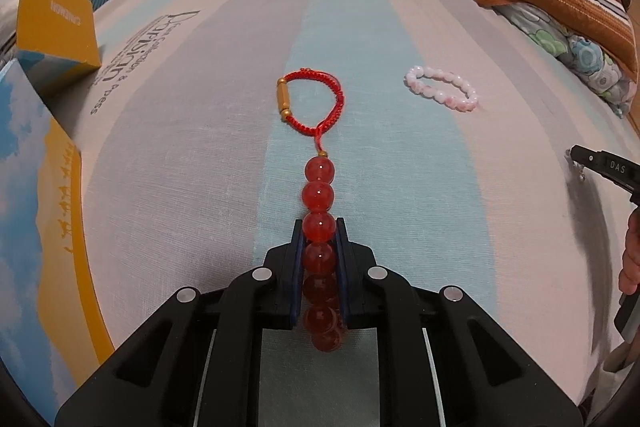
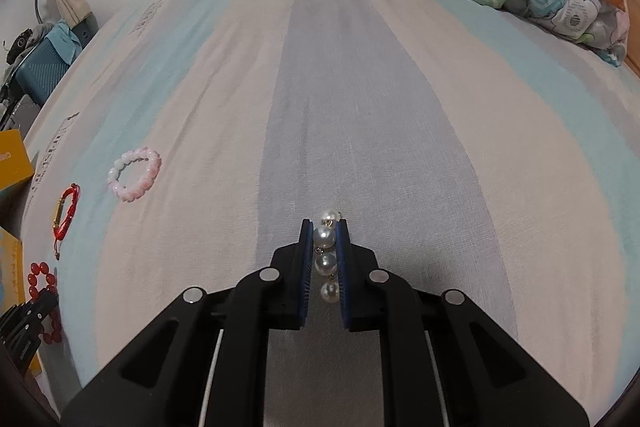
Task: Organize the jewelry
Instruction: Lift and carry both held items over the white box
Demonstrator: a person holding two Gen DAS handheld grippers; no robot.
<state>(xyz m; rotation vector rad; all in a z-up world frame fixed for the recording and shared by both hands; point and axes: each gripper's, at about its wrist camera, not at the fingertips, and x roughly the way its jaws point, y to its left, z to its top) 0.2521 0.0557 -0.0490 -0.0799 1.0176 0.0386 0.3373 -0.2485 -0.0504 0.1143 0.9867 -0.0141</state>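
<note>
On the striped pastel bedsheet [image 2: 360, 107], the left gripper [image 1: 319, 231] is clamped on a bracelet of large glossy red beads [image 1: 318, 193], its blue pads pressing the beads from both sides while the rest of the strand trails forward. Just beyond lies a braided red cord bracelet with a gold tube [image 1: 310, 101], and off to its right a pale pink bead bracelet [image 1: 442, 89]. The right gripper [image 2: 324, 227] is closed on a strand of white pearls [image 2: 324, 237]. Yellow and blue cardboard boxes [image 1: 52, 27] stand at the left edge, their contents hidden.
</note>
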